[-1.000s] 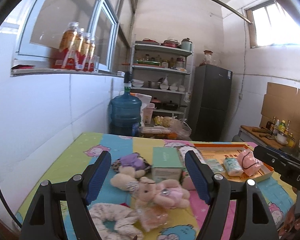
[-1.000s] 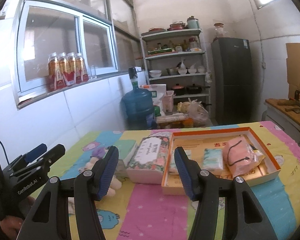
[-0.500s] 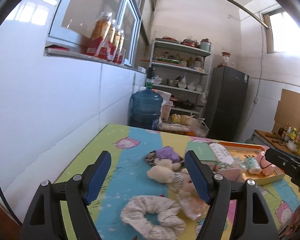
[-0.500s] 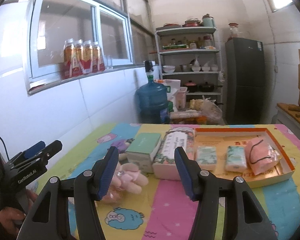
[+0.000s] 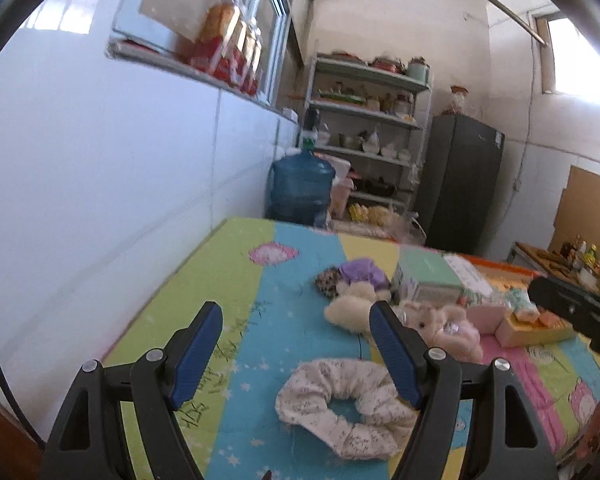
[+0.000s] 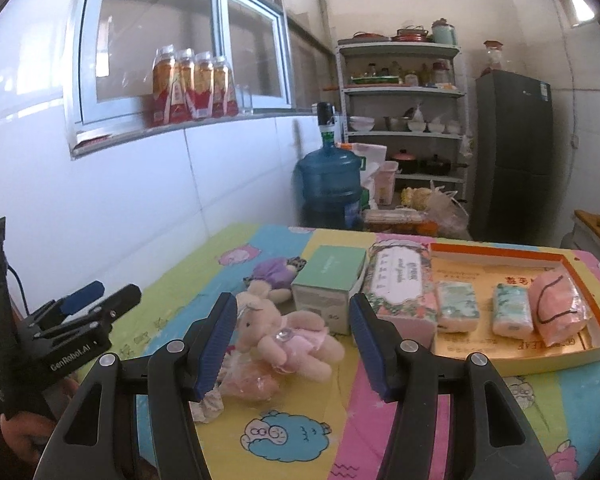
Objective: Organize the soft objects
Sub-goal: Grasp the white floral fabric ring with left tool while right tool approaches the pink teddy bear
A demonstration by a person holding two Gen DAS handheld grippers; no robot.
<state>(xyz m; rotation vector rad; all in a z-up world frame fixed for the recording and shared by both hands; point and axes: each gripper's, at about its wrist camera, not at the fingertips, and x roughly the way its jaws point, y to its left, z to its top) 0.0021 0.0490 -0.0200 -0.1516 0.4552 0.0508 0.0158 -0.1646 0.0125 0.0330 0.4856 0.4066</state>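
Views have swung left since a second ago; tray (image 6: 516, 364) now right of both claws. Left claw (image 5: 296, 352) wide, empty, scrunchie (image 5: 340, 404) just beyond. Right claw (image 6: 292, 340) wide, empty, pink bunny (image 6: 284, 336) between its fingers, untouched. Striped cloth (image 5: 244, 280), jug (image 6: 328, 188), shelves (image 6: 404, 120) beyond.

Open right tool (image 6: 292, 344) frames pink plush bunny (image 6: 284, 336).
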